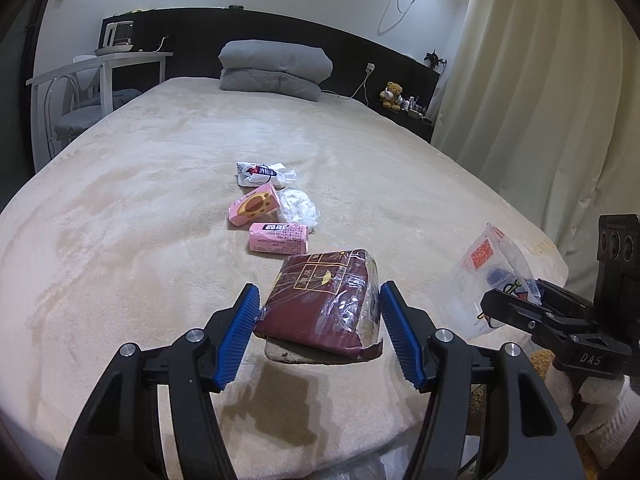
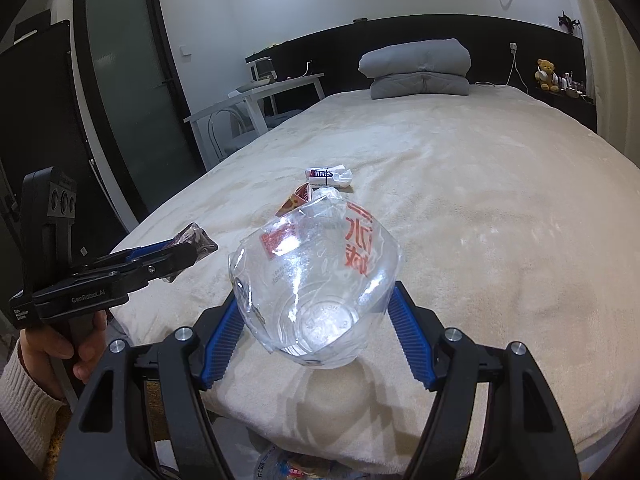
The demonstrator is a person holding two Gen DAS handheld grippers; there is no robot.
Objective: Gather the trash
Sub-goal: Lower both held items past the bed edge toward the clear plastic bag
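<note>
The bed (image 1: 160, 208) fills both views, its near edge cut off by the tongs. The right gripper (image 2: 316, 322) pinches a crushed clear plastic cup (image 2: 316, 280), which hides most of the pink cartons (image 1: 264, 220). The left gripper (image 1: 318, 320) clamps a maroon snack packet (image 1: 324, 300). Whatever lies beneath the packet is unclear.

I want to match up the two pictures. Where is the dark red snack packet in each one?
Left wrist view: the dark red snack packet is low in the middle, between the left gripper fingers.
Right wrist view: only its crinkly end shows at the left, sticking out of the left gripper.
Shared landmark: the folded grey quilt at the head of the bed.
</note>
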